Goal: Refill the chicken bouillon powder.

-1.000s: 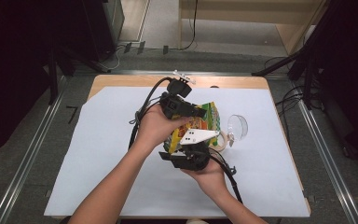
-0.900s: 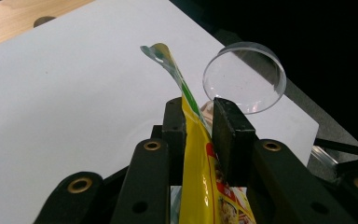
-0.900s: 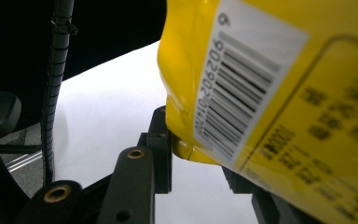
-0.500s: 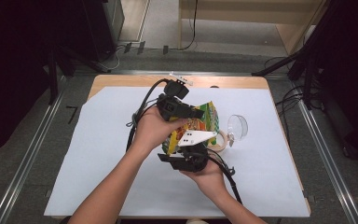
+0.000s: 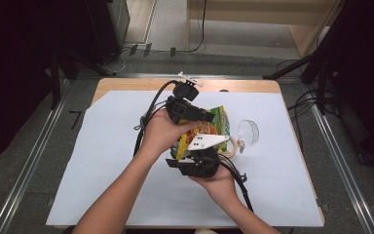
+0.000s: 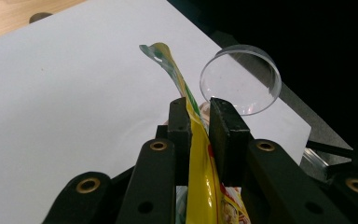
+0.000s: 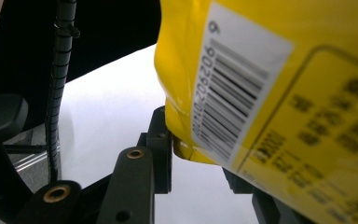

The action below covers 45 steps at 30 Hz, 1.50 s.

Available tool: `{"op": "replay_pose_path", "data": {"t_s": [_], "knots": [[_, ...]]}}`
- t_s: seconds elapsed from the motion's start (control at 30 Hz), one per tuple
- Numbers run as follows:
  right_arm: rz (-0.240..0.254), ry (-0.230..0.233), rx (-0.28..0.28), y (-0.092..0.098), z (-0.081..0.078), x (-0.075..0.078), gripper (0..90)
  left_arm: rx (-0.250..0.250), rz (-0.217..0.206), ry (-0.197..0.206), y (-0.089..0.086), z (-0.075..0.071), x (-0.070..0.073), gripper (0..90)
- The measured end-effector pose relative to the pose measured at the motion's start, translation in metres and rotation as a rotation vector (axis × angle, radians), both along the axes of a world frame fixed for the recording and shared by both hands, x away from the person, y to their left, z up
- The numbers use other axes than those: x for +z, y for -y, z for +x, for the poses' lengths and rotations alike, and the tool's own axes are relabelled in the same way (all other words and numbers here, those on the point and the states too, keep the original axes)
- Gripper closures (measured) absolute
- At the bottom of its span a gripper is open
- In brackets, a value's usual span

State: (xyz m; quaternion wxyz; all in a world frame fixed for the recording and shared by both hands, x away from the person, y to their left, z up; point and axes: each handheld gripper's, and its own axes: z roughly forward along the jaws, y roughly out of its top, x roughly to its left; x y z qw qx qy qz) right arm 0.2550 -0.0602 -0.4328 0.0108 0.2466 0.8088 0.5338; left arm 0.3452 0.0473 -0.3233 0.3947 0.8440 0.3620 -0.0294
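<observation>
A yellow and green snack bag is held up over the middle of the table between both grippers. My left gripper, coming in from the left, is shut on the bag's thin upper seam, which curls up beyond the jaws. My right gripper, below and nearer the person, is shut on the bag's lower corner by the barcode label. In the left gripper view the pads press flat on the seam. The left gripper and the right gripper both clamp the film.
A clear round plastic dish lies on the white sheet just right of the bag, also visible past the jaws as the dish. A beige ring sits beside it. The wooden table edge runs along the back.
</observation>
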Motion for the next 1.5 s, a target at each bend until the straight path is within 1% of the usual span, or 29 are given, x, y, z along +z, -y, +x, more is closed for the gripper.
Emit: {"op": "replay_pose_path", "data": {"t_s": [0.13,0.3,0.43,0.6,0.73,0.8,0.97,1.03,1.13,1.2,1.27,1.37,1.43,1.5], "knots": [[-0.009,0.002,0.004,0.0004,0.0013,-0.0008,69.0,-0.002,0.003,0.011,0.0003,-0.0009,-0.0005,79.1],[-0.01,0.011,0.004,0.001,0.0008,0.0016,68.6,-0.004,0.0,0.013,0.0006,-0.0009,0.002,78.7],[0.001,-0.021,0.006,0.0007,0.0019,-0.0012,69.2,-0.009,0.02,-0.005,0.0032,0.0017,-0.0025,78.7],[0.0,-0.02,0.004,0.0013,0.0021,-0.0001,69.3,-0.01,0.017,-0.006,0.0032,0.0029,-0.0004,78.2],[0.014,-0.019,0.0,0.0016,0.0019,0.0008,69.3,-0.012,0.019,0.001,0.0055,0.003,0.0007,78.3],[0.01,-0.022,-0.001,0.0022,0.0024,0.0003,69.3,-0.011,0.027,-0.001,0.0064,0.0031,-0.0001,78.2],[0.012,-0.028,-0.005,0.0021,0.0025,0.0001,69.3,-0.016,0.026,-0.008,0.0067,0.0041,-0.0004,77.9],[0.011,-0.025,-0.007,0.0018,0.0024,-0.0009,69.4,-0.018,0.032,-0.006,0.0072,0.004,-0.0008,77.7],[0.01,-0.022,-0.009,0.0018,0.002,-0.0005,69.4,-0.016,0.029,0.0,0.007,0.0026,0.0005,77.6],[0.01,-0.013,-0.008,0.002,0.0018,0.0003,69.4,-0.019,0.029,0.012,0.0069,0.0013,0.0021,77.6],[0.013,-0.007,-0.01,0.002,0.001,0.001,69.4,-0.021,0.029,0.017,0.007,0.0004,0.003,77.6],[0.015,-0.017,-0.006,0.0014,0.0016,-0.0002,69.4,-0.02,0.04,0.01,0.0073,0.0016,0.0008,77.7],[0.011,-0.024,-0.005,0.0015,0.0021,-0.0006,69.4,-0.016,0.036,0.002,0.0066,0.0026,-0.0002,77.7],[0.007,-0.02,-0.004,0.0018,0.0023,-0.0001,69.4,-0.018,0.03,0.003,0.0065,0.0026,0.0004,77.6]]}}
